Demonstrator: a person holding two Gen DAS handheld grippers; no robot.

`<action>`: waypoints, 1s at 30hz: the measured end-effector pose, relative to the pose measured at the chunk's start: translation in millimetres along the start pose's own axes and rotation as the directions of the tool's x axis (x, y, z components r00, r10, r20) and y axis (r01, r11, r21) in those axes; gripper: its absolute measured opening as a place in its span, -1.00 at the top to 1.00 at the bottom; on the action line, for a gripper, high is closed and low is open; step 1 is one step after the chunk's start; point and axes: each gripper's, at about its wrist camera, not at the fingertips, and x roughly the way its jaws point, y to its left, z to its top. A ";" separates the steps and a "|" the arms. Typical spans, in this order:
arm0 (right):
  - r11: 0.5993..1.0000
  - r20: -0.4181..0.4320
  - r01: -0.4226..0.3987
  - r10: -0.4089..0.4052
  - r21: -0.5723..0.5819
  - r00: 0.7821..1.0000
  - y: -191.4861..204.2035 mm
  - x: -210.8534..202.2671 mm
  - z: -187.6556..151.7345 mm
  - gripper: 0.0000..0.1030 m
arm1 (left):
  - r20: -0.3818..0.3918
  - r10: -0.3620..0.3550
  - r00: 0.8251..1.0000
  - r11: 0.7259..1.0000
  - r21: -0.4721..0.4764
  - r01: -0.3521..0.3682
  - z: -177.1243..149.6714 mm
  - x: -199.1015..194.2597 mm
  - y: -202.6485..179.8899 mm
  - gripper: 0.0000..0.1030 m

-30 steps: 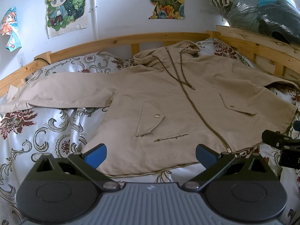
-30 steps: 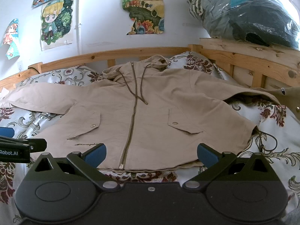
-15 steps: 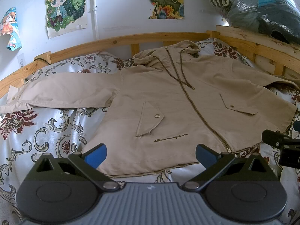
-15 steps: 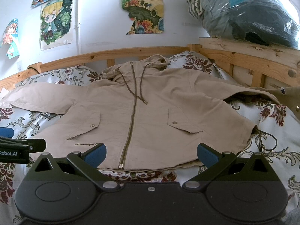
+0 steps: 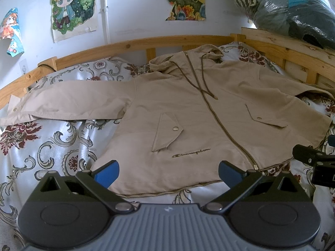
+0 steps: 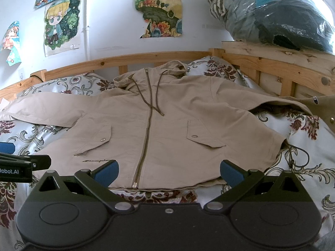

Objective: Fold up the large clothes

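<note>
A beige hooded zip jacket (image 5: 199, 113) (image 6: 163, 125) lies spread front-up on the bed, zipped, hood toward the headboard and both sleeves stretched out sideways. Its left sleeve (image 5: 69, 106) reaches the bed's left side; its right sleeve (image 6: 261, 104) runs toward the right rail. My left gripper (image 5: 168, 172) hovers open just before the hem, left of the zip's end. My right gripper (image 6: 169, 172) is open too, before the hem by the zip pull (image 6: 135, 185). Neither holds anything. Each gripper shows at the edge of the other's view.
The bed has a floral white cover (image 5: 52, 146) and a wooden frame (image 5: 125, 46) along the back and right side. A plastic-wrapped bundle of clothes (image 6: 282, 16) sits on the right ledge. Posters (image 6: 159, 10) hang on the white wall.
</note>
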 end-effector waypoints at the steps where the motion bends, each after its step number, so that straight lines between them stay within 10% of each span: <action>1: 1.000 0.000 0.000 0.000 0.000 1.000 0.0 0.0 0.0 -0.99 | -0.001 0.000 1.000 1.000 0.000 0.000 0.4 -0.1 -0.1 -0.99; 30: 0.997 -0.017 0.038 -0.037 0.074 0.999 -9.9 -3.5 1.6 -0.99 | -0.033 0.019 0.999 0.999 0.028 -0.018 -0.2 8.4 -2.7 -0.99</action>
